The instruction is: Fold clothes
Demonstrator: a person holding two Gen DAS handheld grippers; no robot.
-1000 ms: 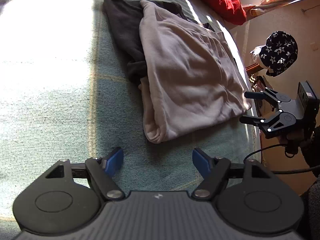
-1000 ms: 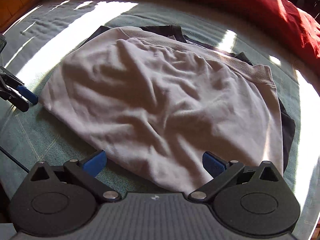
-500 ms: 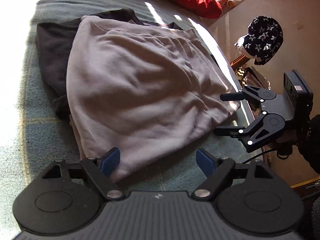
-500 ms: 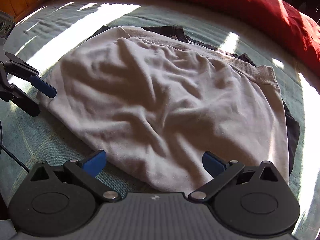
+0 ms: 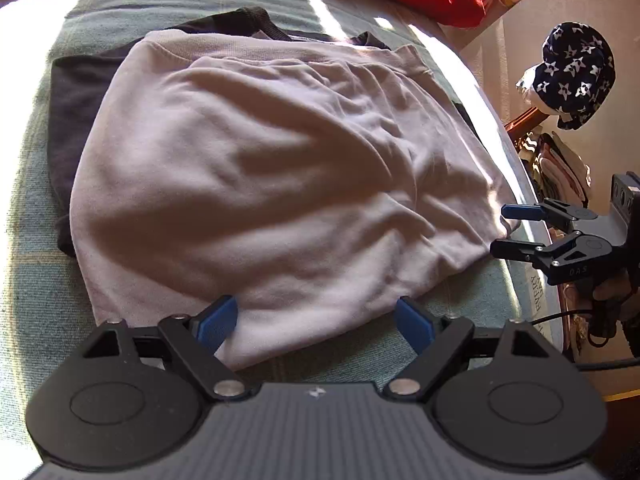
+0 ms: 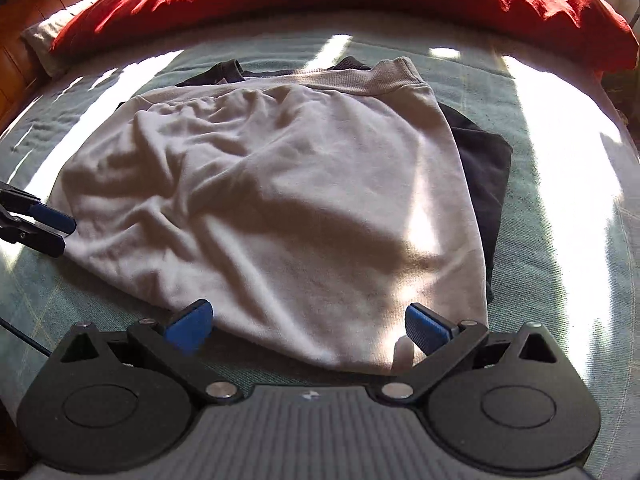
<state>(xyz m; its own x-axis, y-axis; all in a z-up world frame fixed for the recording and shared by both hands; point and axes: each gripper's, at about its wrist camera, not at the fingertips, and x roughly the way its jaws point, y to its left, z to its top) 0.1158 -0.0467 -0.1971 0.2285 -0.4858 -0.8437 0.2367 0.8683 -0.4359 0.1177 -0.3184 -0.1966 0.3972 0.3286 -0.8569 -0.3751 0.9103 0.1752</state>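
My left gripper [image 5: 316, 316], jaws opening, and spread right gripper [image 6: 308, 326] both face the sweatshirt [image 5: 256, 184] hem at twelve o'clock.

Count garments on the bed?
2: pale sweatshirt spread on the green blanket, dark garment underneath, showing at its far and side edges. More may be hidden.
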